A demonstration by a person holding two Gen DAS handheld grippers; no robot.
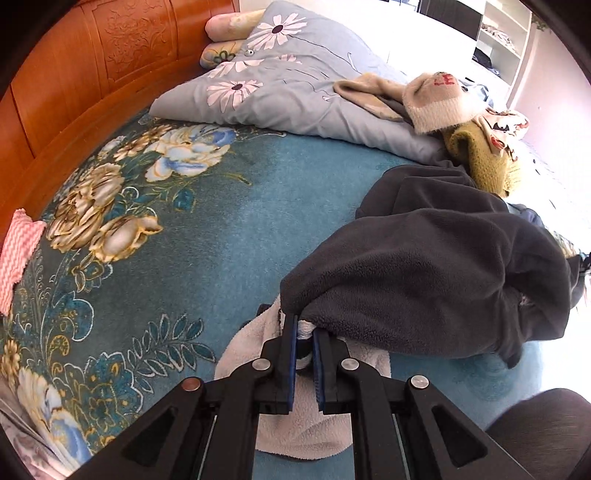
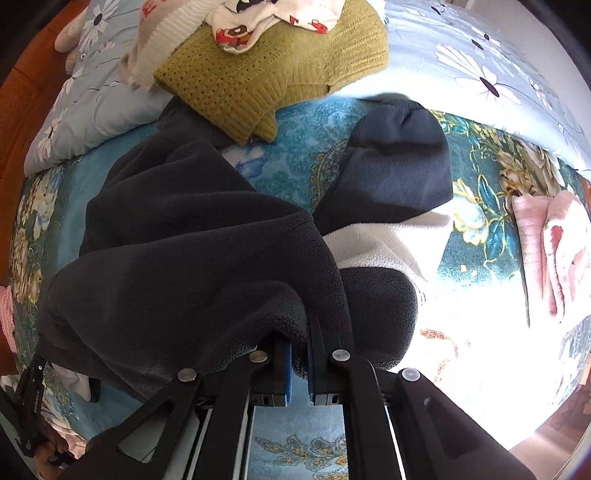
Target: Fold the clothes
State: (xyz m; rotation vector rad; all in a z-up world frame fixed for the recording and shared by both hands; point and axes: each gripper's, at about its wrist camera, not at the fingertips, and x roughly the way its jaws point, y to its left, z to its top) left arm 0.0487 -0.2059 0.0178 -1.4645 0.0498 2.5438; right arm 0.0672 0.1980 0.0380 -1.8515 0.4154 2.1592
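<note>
Your left gripper (image 1: 305, 334) has its jaws clamped on the near edge of the dark fleece (image 1: 424, 280); your right gripper (image 2: 300, 354) pinches its right hem, the garment draped over the bed (image 1: 229, 236).

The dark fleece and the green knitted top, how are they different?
The dark fleece is charcoal and fuzzy with a white panel; the green knitted top is olive with a chunky open knit. The dark fleece is pinched by the left gripper and the right gripper; the green knitted top lies untouched. The fleece has nothing on it; the green top has a printed garment piled on it. Both rest on the teal floral bedspread.
</note>
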